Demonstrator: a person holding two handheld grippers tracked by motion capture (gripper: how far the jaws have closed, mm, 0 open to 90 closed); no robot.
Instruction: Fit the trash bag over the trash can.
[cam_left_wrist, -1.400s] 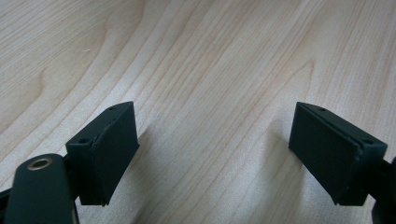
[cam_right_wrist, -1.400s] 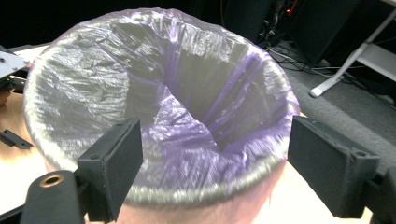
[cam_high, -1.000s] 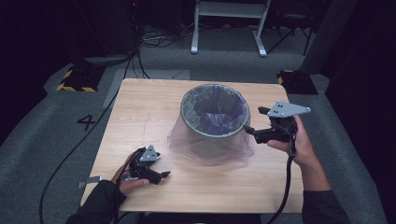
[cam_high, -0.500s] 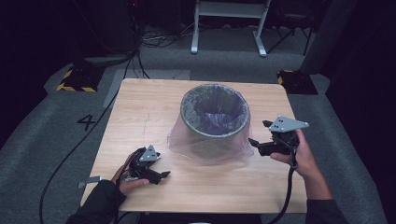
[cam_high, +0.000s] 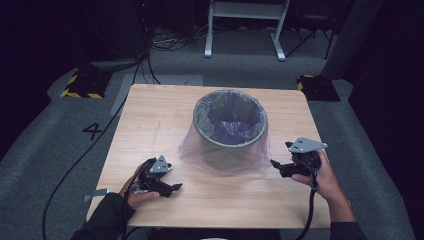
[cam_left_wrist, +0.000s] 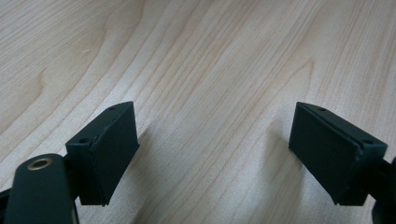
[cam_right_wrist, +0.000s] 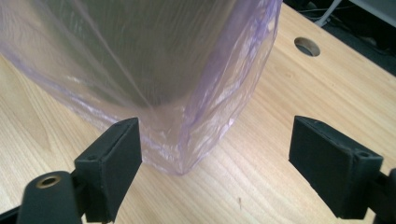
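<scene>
Judging by how things lie, close to finished: liner already seated inside the bin and folded over the rim all round, skirt hanging down the outside to the table. Possibly left, only some smoothing or tucking of the loose skirt.

At about 7 o'clock on the table (cam_high: 150, 115), left gripper (cam_high: 172, 188) resting low on the wood in a dark-sleeved hand, jaws spread wide with nothing between them. In the left gripper view, two blocky matte-black pads (cam_left_wrist: 109, 149) over bare tabletop: pale blond wood, long flowing grain, satin finish, soft shadows under each pad.

At the centre, slightly toward 12 o'clock, the bin (cam_high: 230, 131): round, dark grey, tapering a little, rim a dull metallic ring. Over it the bag (cam_high: 197, 152): thin, translucent, lilac-tinted film, crinkled and glossy, flaring into a loose bell shape wider than the bin at the base. Inside, deeper purple folds pooled at the bottom.

At about 4 o'clock, right gripper (cam_high: 276, 166) held low beside the skirt, grey three-cornered plate on top, cable trailing back toward the table edge. Jaws wide open, gripping nothing. In the right gripper view, bag's lower corner (cam_right_wrist: 187, 154) just ahead of the left pad (cam_right_wrist: 114, 158), a rounded, creased fold touching the wood, not between pressing pads. Farther back on the tabletop, a round hole (cam_right_wrist: 307, 46).
</scene>
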